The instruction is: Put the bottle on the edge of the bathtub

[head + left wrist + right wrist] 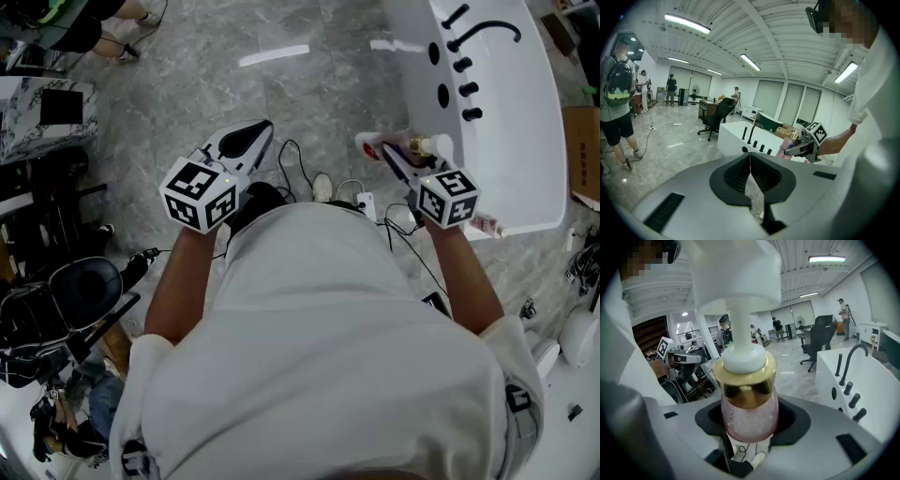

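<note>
Pink glittery bottle [750, 420], gold collar [745, 390], white pump [736, 268] (white bathtub [525, 159] too)

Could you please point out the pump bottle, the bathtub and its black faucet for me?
pump bottle [750, 420]: right gripper view, pink glittery body.
bathtub [511, 94]: head view, bare white surface beside knobs.
black faucet [844, 370]: right gripper view, curved spout's stem.

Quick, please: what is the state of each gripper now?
Left gripper: shut, empty.
Right gripper: shut on the pink pump bottle.
</note>
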`<action>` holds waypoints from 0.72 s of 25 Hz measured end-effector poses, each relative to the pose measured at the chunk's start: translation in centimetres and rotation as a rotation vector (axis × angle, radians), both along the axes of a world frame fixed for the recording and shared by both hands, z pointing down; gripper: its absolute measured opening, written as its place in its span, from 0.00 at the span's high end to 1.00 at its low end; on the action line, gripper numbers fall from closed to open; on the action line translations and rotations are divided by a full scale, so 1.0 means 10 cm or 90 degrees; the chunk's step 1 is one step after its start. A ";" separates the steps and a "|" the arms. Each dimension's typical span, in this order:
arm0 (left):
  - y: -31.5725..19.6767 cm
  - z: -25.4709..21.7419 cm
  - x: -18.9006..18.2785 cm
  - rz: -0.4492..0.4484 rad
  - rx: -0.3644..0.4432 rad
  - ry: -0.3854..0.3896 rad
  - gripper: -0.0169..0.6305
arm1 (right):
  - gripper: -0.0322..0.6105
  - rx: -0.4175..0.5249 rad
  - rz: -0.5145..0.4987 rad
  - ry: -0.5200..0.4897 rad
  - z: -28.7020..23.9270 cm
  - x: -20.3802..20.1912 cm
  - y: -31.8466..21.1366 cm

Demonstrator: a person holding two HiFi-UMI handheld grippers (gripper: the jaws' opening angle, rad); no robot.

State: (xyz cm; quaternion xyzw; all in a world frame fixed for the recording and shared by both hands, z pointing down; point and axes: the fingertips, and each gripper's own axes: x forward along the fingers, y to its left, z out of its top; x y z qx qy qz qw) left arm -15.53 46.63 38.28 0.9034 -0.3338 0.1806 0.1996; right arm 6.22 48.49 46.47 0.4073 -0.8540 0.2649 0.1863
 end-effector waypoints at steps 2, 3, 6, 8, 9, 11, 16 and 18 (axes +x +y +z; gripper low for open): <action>-0.07 -0.01 0.10 0.005 0.000 -0.001 0.95 | 0.60 0.003 0.006 -0.002 0.00 0.06 -0.12; -0.10 -0.01 0.15 0.008 -0.001 -0.003 0.95 | 0.60 0.004 0.008 -0.003 0.01 0.09 -0.17; -0.20 0.01 0.26 0.023 -0.007 -0.011 0.95 | 0.60 0.009 0.013 0.005 0.00 0.17 -0.30; -0.28 0.01 0.35 0.038 -0.012 -0.013 0.95 | 0.60 0.012 0.015 0.014 0.01 0.19 -0.39; -0.32 0.01 0.41 0.049 -0.014 -0.015 0.95 | 0.60 0.010 0.017 0.017 0.03 0.20 -0.43; -0.38 0.04 0.55 0.076 -0.017 -0.019 0.95 | 0.60 -0.001 0.027 0.018 0.09 0.25 -0.51; -0.65 0.11 0.89 0.142 -0.023 -0.019 0.95 | 0.60 -0.022 0.063 0.021 0.24 0.42 -0.81; -0.83 0.17 0.95 0.167 -0.028 -0.016 0.95 | 0.60 -0.026 0.080 0.025 0.28 0.46 -0.96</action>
